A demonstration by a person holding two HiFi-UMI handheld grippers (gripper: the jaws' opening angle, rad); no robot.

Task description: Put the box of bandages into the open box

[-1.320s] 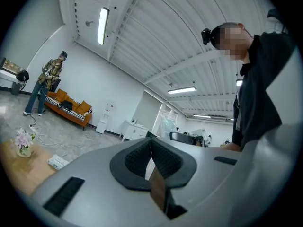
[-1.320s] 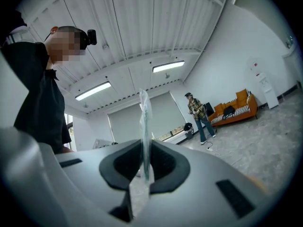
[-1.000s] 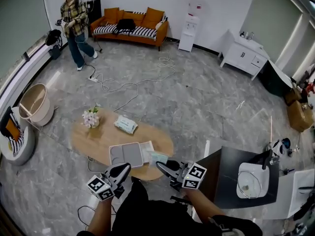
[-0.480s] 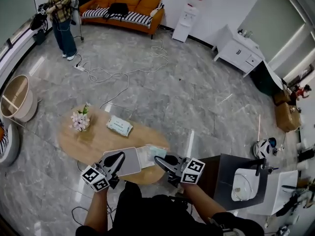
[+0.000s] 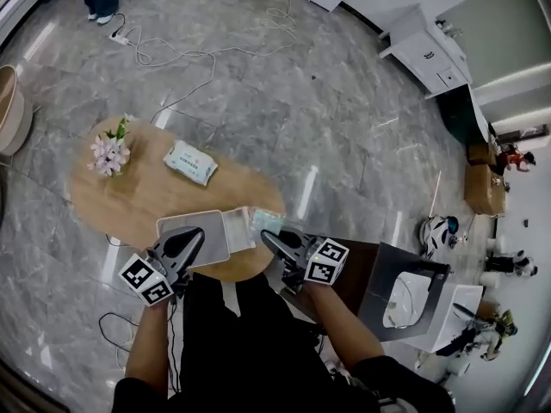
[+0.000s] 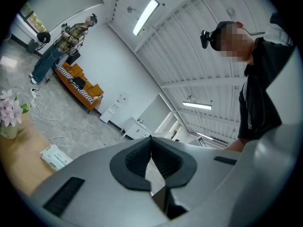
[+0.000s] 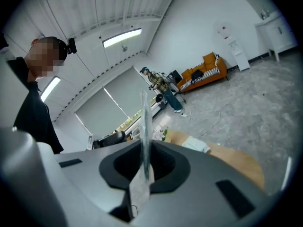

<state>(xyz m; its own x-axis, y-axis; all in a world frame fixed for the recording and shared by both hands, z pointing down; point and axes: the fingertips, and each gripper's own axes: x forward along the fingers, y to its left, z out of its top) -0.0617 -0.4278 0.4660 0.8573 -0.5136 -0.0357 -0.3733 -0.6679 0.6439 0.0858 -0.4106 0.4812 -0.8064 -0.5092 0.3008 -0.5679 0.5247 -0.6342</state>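
Jaws | left gripper: closed together, empty | right gripper: clamped on thin edge of box of bandages

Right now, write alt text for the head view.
The right gripper holds a bandage box at an oval table's near edge, beside an open grey box; the shut left gripper hangs over that box. Flowers and a packet sit farther back.

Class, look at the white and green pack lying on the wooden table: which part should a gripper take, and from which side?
Take the pack across its narrow middle, coming down from above. It lies flat on the table with bare wood along both long sides, so the jaws can likely straddle it there.
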